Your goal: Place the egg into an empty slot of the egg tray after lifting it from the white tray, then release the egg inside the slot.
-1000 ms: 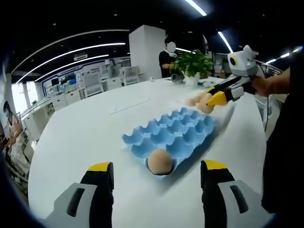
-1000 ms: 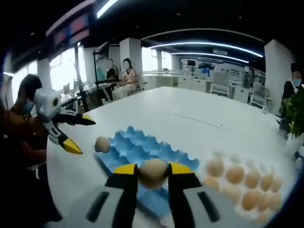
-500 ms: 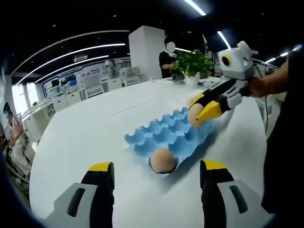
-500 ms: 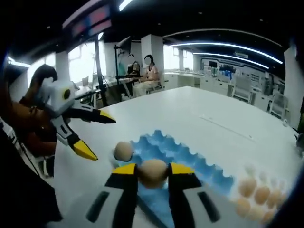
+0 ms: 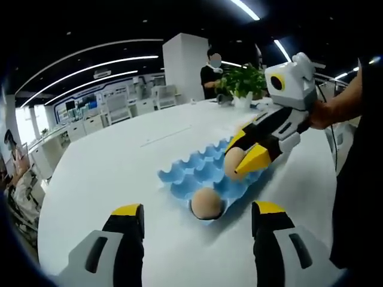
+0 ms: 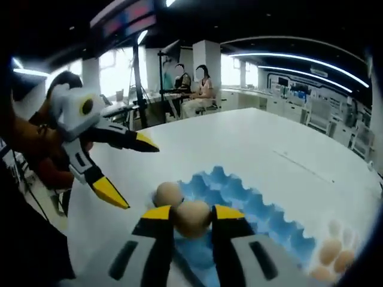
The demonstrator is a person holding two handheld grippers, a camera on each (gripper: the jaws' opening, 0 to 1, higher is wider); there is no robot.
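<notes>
Broadly, a wide white table (image 5: 119,161) with bare surface on all sides of the blue egg tray (image 5: 197,173); table edge close below the left gripper (image 5: 197,224), jaws spread wide, nothing between them. Same tray in the right gripper view (image 6: 263,209), running away toward the lower right, most slots open. At that view's lower right, a cluster of spare eggs (image 6: 335,260), blurred, their white tray not clearly made out.

Beyond the table: a white pillar (image 5: 185,63), a potted plant (image 5: 242,81) at the far edge, office desks, seated people in the distance.

Over the tray's near end, the right gripper (image 5: 245,158), held by a hand (image 5: 326,113), pinching the egg (image 5: 233,162) between yellow tips just above the slots; seen from its own camera as jaws closed on the egg (image 6: 192,217). Just beside it, a second egg (image 5: 205,202) seated in the tray's corner slot, nearly touching the carried one in the right gripper view (image 6: 168,194).
</notes>
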